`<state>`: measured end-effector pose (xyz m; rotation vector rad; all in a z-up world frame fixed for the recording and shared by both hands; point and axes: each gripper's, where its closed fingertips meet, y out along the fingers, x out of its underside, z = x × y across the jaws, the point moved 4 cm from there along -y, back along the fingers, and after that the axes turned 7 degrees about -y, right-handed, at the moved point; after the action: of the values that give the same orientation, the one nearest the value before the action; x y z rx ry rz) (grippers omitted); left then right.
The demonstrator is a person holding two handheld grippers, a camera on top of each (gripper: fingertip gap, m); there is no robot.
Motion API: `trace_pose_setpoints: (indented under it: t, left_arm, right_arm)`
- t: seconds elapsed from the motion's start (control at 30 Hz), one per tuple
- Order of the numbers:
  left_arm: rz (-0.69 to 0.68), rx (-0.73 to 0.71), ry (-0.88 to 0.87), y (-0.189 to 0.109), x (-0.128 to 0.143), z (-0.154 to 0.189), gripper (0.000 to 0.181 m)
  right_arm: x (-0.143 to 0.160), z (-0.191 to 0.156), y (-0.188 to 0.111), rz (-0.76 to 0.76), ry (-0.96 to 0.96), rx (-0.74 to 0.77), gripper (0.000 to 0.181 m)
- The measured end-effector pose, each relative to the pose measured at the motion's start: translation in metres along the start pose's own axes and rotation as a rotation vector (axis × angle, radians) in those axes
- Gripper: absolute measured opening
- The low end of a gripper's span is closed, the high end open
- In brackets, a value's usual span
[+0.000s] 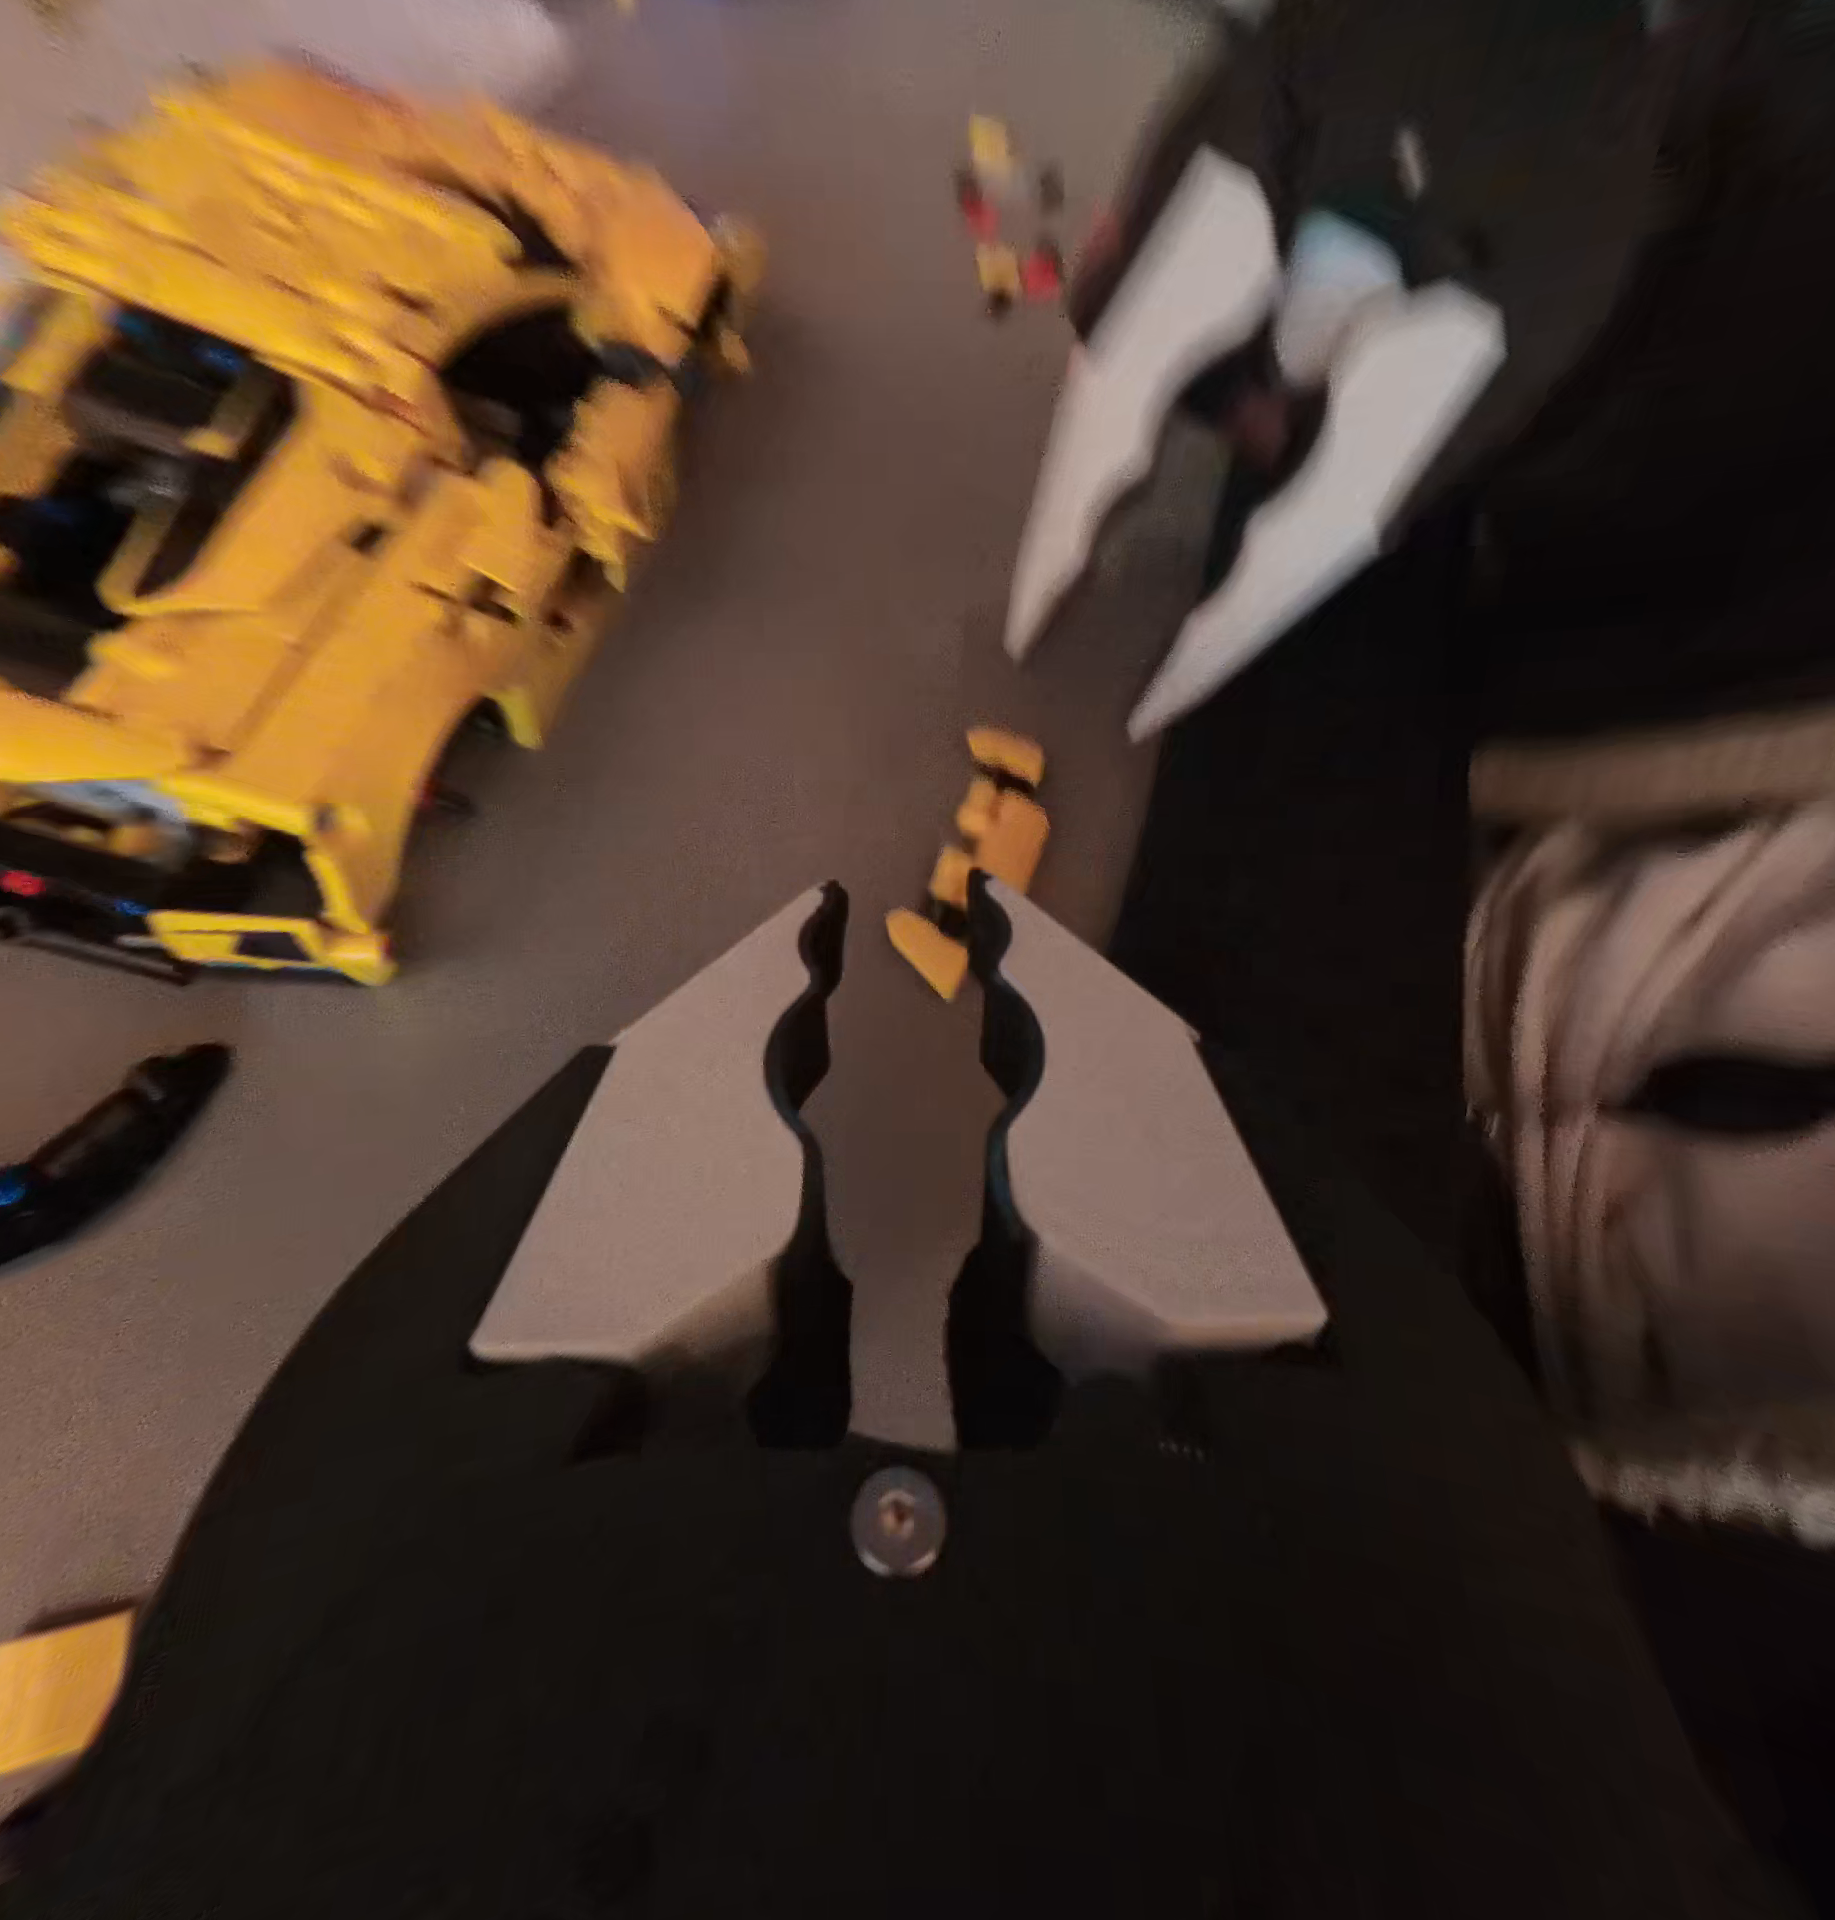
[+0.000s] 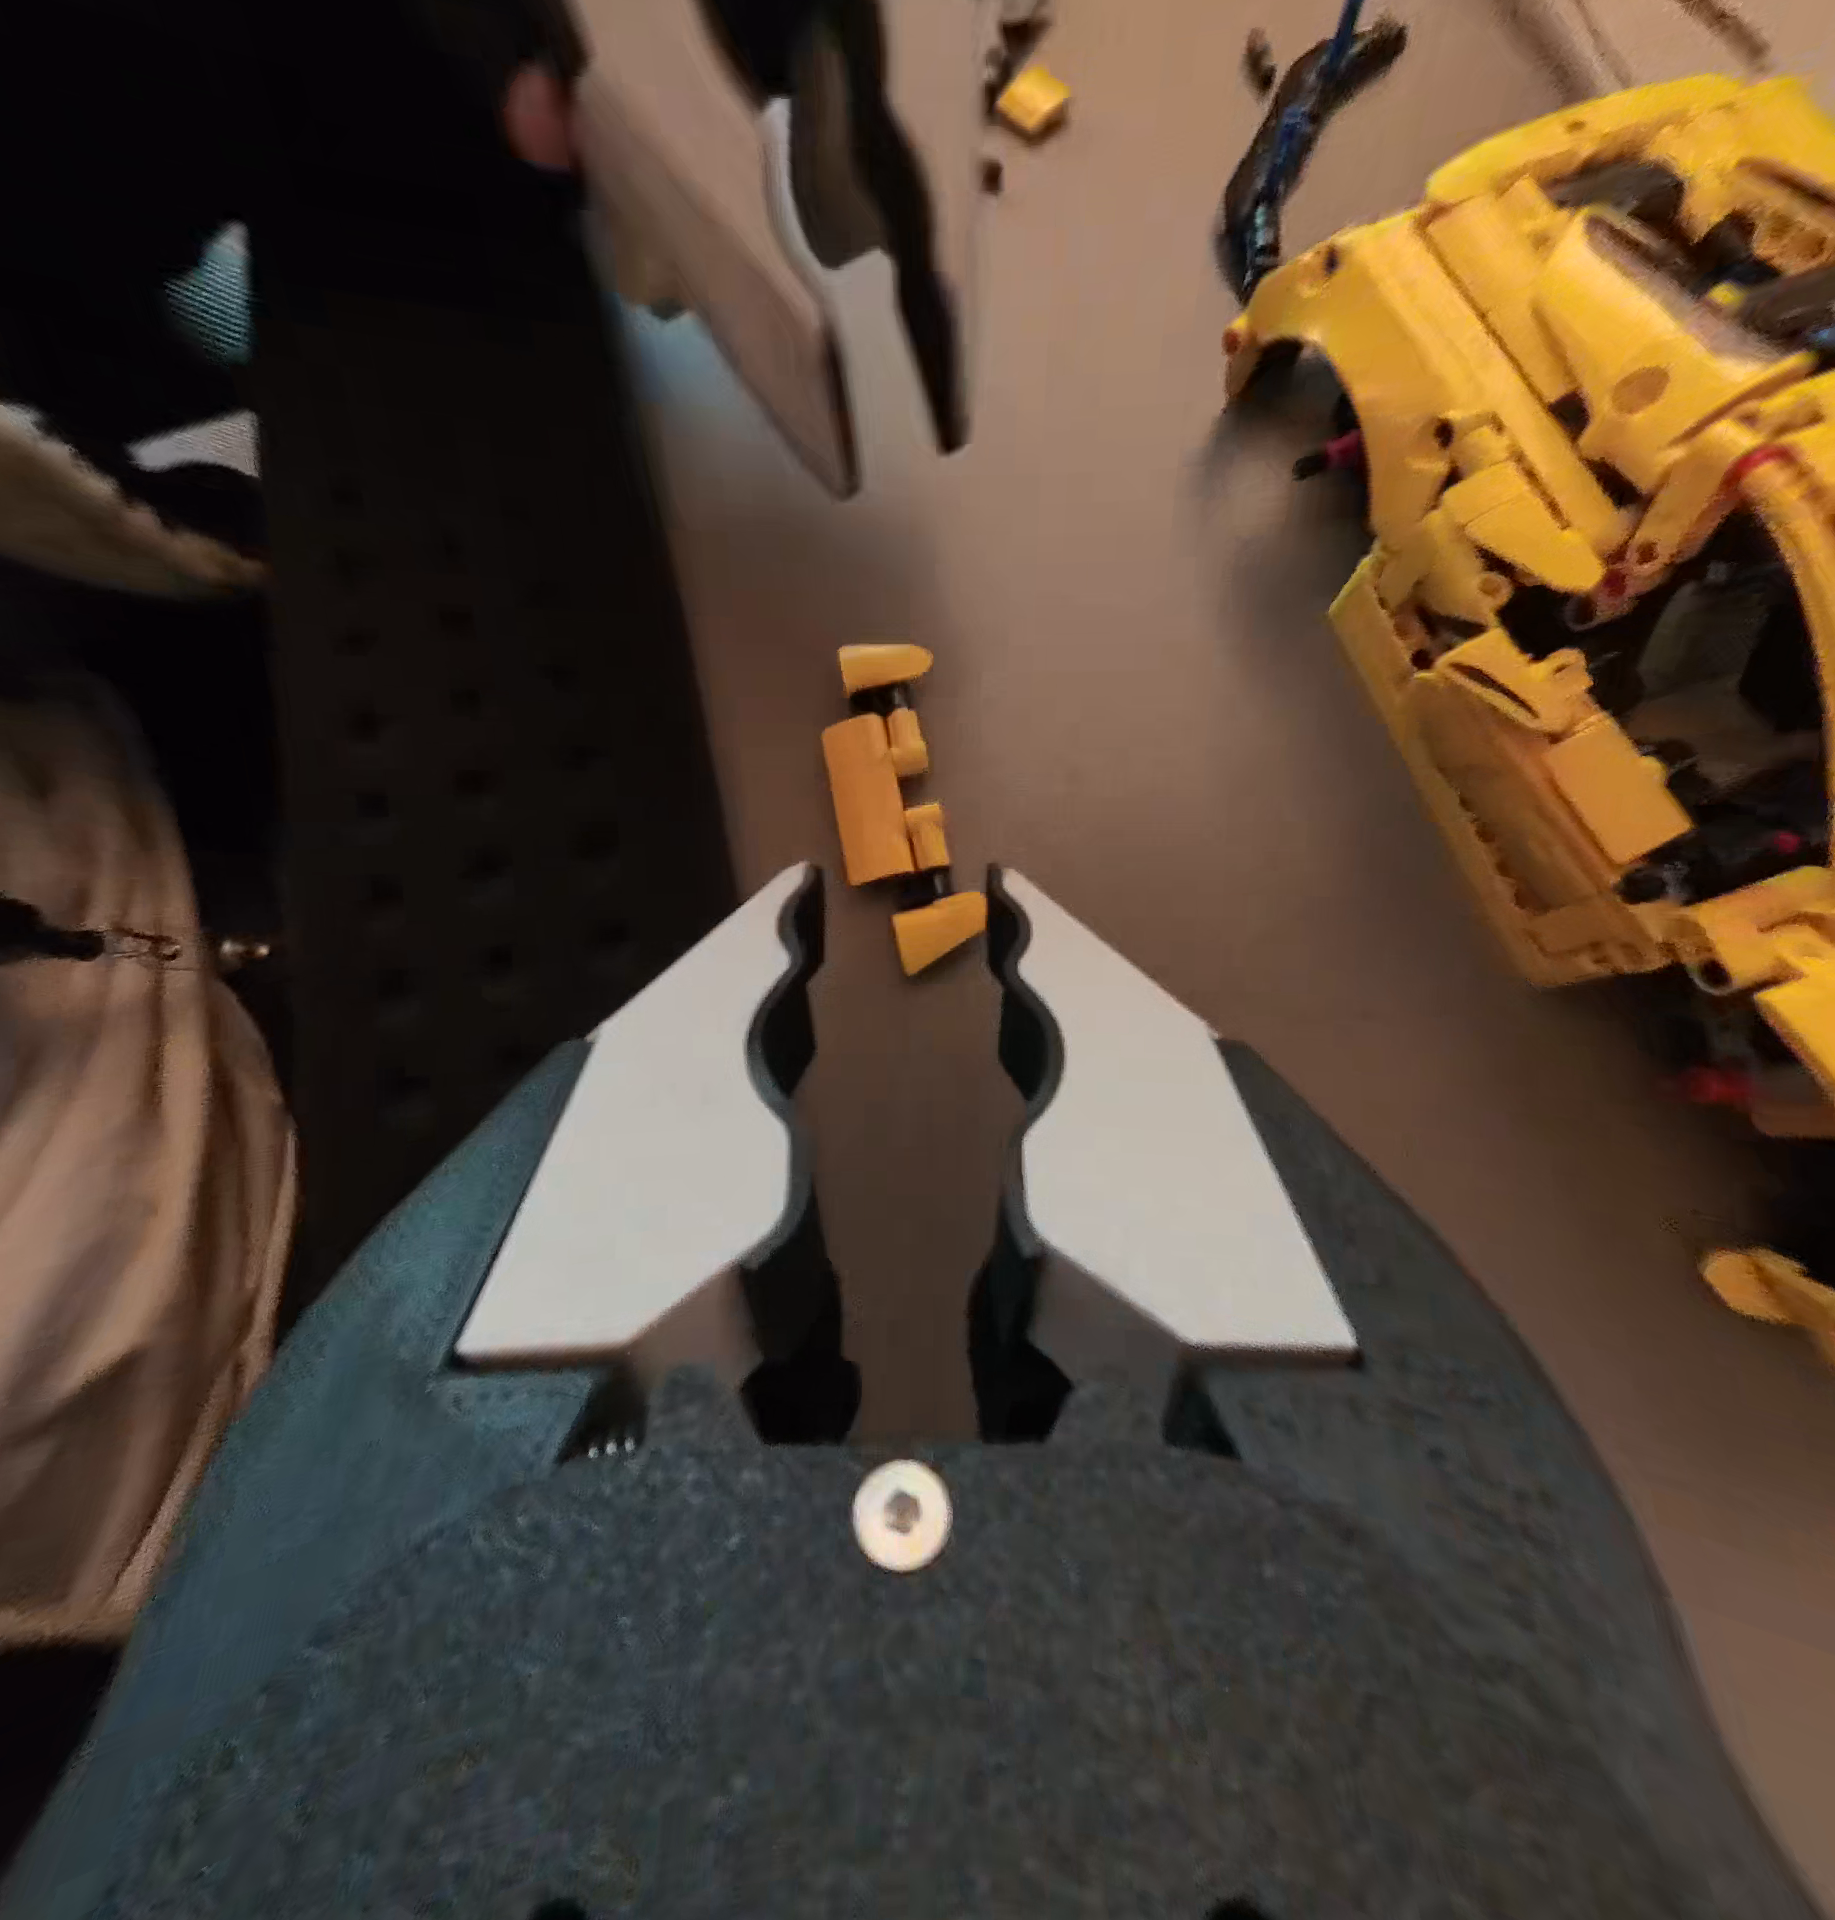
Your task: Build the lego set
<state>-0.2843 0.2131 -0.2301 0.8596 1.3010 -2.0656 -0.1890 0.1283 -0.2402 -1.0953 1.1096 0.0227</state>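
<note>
A large yellow lego car [image 1: 300, 499] stands on the grey table, at the left in the left wrist view and at the right in the right wrist view [image 2: 1578, 582]. A small yellow sub-assembly with black pins [image 2: 892, 810] lies flat near the table's edge. My right gripper [image 2: 905, 883] is open and empty, its tips just short of the sub-assembly's near end. My left gripper [image 1: 908, 899] is open and empty, also right by the sub-assembly [image 1: 986, 842]. Each gripper shows in the other's view, the right one [image 1: 1089, 675] and the left one [image 2: 892, 457].
A black rod piece with blue [image 1: 82, 1143] lies at the left; it also shows far off in the right wrist view [image 2: 1287, 135]. A loose yellow piece [image 2: 1032, 99] and small red and yellow parts [image 1: 1006, 229] lie farther off. A person's beige clothing [image 1: 1671, 1091] is beside the table edge. Across from one pair of fingers to the other is roughly 8 cm.
</note>
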Motion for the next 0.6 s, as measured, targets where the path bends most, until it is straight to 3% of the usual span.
trace_pose_setpoints:
  t: [0.1, 0.27, 0.47, 0.6]
  left_arm:
    - [-0.137, 0.105, 0.14, 0.01, 0.014, 0.031, 0.0]
    - [-0.285, 0.04, 0.187, 0.038, 0.031, 0.023, 0.0]
    - [-0.202, -0.127, 0.225, 0.061, 0.002, -0.008, 0.001]
    - [-0.133, -0.141, 0.198, 0.06, -0.01, -0.013, 0.002]
  right_arm:
    - [0.014, 0.009, 0.011, -0.046, 0.029, -0.153, 0.043]
    - [0.017, 0.001, 0.023, -0.043, 0.06, -0.286, 0.042]
    - [0.014, -0.02, 0.018, 0.014, 0.112, -0.343, 0.04]
    - [0.018, -0.015, 0.008, 0.034, 0.117, -0.269, 0.04]
